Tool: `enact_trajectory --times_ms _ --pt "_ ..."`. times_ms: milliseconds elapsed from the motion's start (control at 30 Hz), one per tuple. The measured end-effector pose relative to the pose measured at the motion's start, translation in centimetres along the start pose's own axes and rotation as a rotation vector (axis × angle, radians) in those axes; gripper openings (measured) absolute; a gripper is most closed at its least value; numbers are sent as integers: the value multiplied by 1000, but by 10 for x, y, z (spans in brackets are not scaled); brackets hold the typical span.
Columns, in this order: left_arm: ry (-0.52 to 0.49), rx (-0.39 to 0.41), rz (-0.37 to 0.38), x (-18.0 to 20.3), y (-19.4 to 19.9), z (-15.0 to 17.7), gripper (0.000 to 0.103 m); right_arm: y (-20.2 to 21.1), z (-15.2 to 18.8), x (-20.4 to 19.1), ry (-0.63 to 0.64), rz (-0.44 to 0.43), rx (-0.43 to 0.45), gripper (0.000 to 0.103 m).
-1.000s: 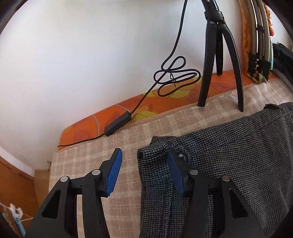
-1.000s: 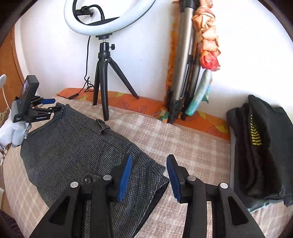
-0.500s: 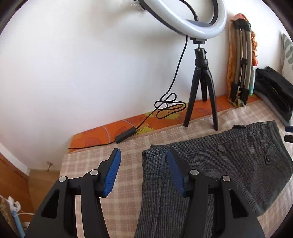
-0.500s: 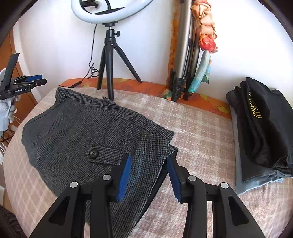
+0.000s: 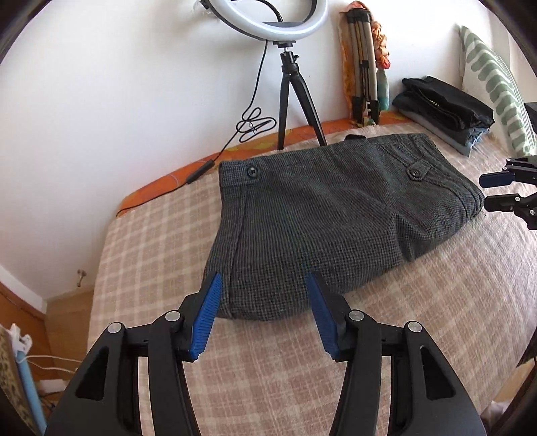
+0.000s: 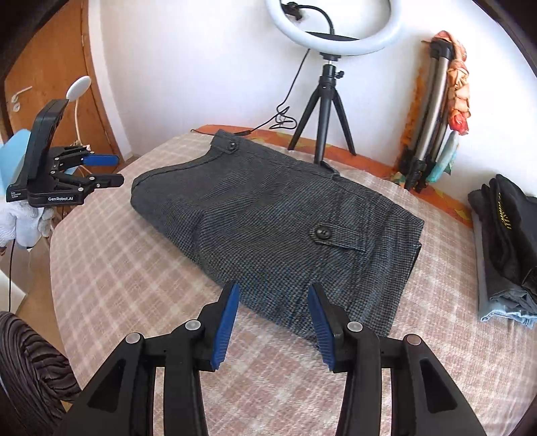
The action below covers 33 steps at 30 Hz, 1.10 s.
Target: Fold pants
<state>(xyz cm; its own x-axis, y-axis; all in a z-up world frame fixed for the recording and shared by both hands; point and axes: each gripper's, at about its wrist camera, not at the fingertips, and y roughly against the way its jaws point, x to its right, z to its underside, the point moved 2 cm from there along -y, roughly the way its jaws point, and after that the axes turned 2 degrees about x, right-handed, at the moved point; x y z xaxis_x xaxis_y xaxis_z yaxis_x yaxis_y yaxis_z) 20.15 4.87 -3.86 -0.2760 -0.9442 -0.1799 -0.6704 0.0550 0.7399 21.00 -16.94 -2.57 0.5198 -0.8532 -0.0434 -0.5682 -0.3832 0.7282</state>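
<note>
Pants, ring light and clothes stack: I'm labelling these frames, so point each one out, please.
pants (image 6: 268, 214): right wrist view, middle of the folded grey cloth.
ring light (image 6: 335, 37): right wrist view, lower rim.
clothes stack (image 5: 446, 110): left wrist view, top black garment.

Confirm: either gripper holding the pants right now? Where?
Nothing held. Left gripper and right gripper are both open, clear of the folded pants.

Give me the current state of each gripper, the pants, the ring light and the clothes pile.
Left gripper: open, holding nothing.
Right gripper: open, holding nothing.
Pants: folded, flat on the bed, both buttons fastened.
Ring light: upright on its tripod.
Clothes pile: folded, stacked beside the pants.
</note>
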Motion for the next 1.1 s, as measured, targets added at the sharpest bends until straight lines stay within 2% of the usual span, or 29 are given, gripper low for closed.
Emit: enact_trajectory --times_ms 167,333,500,600,733,867,1067,1100 --pt "18 -59 57 5 -9 31 52 -14 -3 -37 69 -43 -22 45" --pt "35 -87 91 7 -29 43 52 -34 -17 -64 123 -70 -34 45" --pt "90 -78 147 6 -48 44 52 -51 -23 -67 124 -66 -55 45" --pt "84 -61 169 12 -54 42 52 -55 -19 -59 109 -67 -72 45" --pt "60 -60 175 22 -62 40 52 -54 -8 -45 127 -20 -90 57" --pt "54 -43 160 27 -68 34 52 -57 5 -38 207 35 -115 57" --pt "94 -13 180 28 -79 24 51 -65 15 -34 285 95 -129 56" --pt "105 -5 191 27 -79 22 43 -65 16 -35 299 109 -130 54"
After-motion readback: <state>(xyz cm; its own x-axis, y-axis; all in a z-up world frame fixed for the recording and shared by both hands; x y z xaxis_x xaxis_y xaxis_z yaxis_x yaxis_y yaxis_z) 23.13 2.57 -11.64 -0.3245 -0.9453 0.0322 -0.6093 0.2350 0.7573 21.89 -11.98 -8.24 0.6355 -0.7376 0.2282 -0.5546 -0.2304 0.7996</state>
